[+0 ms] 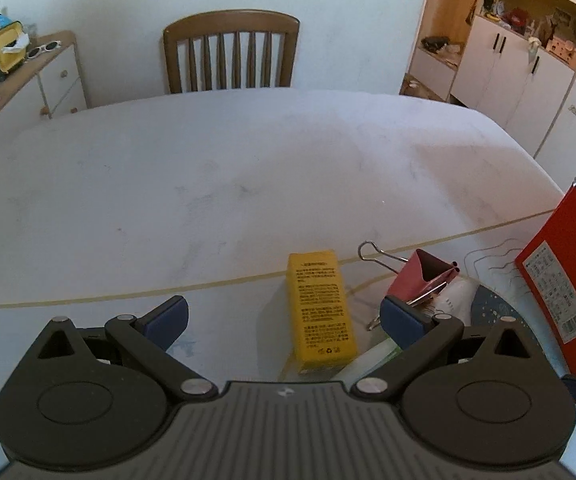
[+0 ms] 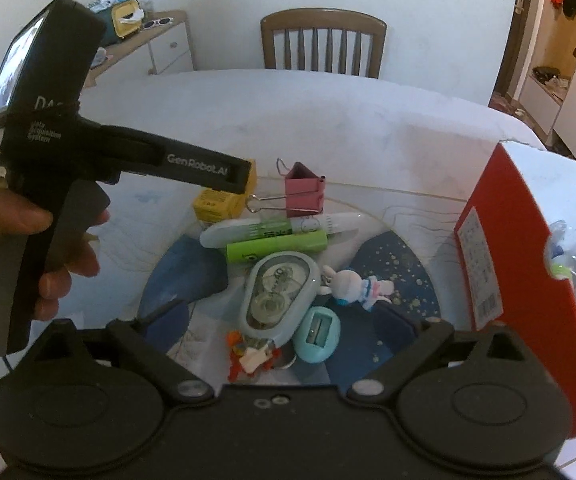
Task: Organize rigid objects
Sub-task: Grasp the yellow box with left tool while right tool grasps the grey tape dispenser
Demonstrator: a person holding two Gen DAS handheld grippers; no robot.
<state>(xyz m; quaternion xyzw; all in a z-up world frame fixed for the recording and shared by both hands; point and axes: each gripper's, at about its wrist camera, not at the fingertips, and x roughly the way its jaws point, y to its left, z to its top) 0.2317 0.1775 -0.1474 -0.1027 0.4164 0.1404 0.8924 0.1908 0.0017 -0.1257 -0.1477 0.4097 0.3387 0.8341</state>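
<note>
Sorting looks barely begun. Left wrist view: the left claw hangs wide open and empty over the bench, fingers straddling the yellow box at 12 o'clock; the pink binder clip sits just beside it at 2 o'clock, the red box at 3.

Right wrist view: the right claw is spread wide, gripping nothing — poised above the correction tape, sharpener, green marker and rabbit charm, all heaped together. A hand grips the other tool's handle at 9 o'clock.

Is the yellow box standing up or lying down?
Lying down. The yellow box rests flat on its long side on the table, printed face up, between the fingers of the open left claw.
</note>
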